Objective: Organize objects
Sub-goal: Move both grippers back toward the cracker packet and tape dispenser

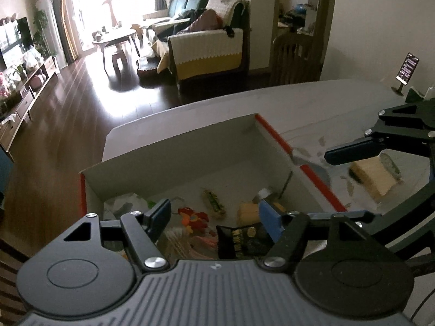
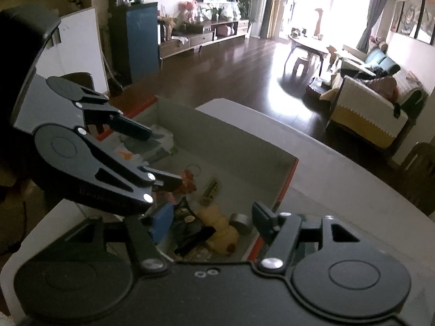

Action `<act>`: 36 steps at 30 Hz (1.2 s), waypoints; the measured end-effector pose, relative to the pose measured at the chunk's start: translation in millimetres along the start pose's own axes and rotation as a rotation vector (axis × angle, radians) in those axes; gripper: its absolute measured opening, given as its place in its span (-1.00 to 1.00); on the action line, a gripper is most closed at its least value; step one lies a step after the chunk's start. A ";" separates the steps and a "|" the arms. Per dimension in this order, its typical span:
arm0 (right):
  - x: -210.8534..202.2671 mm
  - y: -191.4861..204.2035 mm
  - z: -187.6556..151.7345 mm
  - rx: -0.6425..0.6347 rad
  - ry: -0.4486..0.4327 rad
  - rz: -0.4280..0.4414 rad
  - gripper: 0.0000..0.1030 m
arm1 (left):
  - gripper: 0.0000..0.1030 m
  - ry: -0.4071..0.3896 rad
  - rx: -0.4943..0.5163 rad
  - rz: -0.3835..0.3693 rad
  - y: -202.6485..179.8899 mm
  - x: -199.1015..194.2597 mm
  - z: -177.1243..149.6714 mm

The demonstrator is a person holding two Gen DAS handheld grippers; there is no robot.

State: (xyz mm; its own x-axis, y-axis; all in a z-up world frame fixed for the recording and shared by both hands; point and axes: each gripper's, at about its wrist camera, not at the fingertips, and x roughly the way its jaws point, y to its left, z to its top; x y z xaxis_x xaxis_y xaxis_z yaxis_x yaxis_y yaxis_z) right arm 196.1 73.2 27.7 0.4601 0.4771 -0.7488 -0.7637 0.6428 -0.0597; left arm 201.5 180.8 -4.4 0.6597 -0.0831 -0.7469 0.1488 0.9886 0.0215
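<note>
Left gripper [image 1: 214, 217] spread apart, empty, over the red-edged box [image 1: 274, 133] on the bench [image 1: 326, 100]. Right gripper [image 2: 212, 221] also apart, empty. Box holds black packet [image 1: 242, 240], yellow toy [image 2: 221, 231], green wrapper [image 1: 214, 203], metal tin [image 2: 239, 222]. Yellow sponge [image 1: 372, 178] lies outside on bench.

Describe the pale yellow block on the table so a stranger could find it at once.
Start from the open cardboard box with red outer sides on the grey table. Look past its red right wall to the bare tabletop, under the right claw. There lies the pale yellow block; unlike the other small things, it is outside the box.
</note>
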 end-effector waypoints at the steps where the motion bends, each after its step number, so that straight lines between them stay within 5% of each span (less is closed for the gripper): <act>1: -3.1 0.1 -1.4 -0.002 -0.005 0.004 0.34 | 0.38 -0.007 -0.005 0.001 -2.0 -4.2 -1.0; 20: -64.0 -17.9 -52.8 -0.050 -0.046 0.060 0.47 | 0.59 -0.065 -0.085 0.009 -62.2 -43.1 -13.0; 31: -85.4 -72.2 -100.7 0.021 -0.024 0.049 0.48 | 0.74 -0.076 -0.122 0.023 -122.0 -32.8 -17.4; 33: -87.9 -85.0 -110.2 0.038 -0.020 0.042 0.48 | 1.00 -0.069 -0.122 0.035 -133.1 -27.5 -16.5; 36: -90.2 -105.2 -125.1 0.068 -0.008 0.029 0.48 | 1.00 -0.068 -0.136 0.042 -148.1 -19.3 -13.6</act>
State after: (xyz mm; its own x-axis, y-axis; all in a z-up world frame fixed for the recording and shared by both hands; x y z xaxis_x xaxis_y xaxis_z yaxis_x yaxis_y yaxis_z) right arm 178.2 -112.4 18.9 0.4422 0.5009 -0.7440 -0.7443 0.6678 0.0072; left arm 156.7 37.7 -2.2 0.7125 -0.0454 -0.7002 0.0222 0.9989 -0.0422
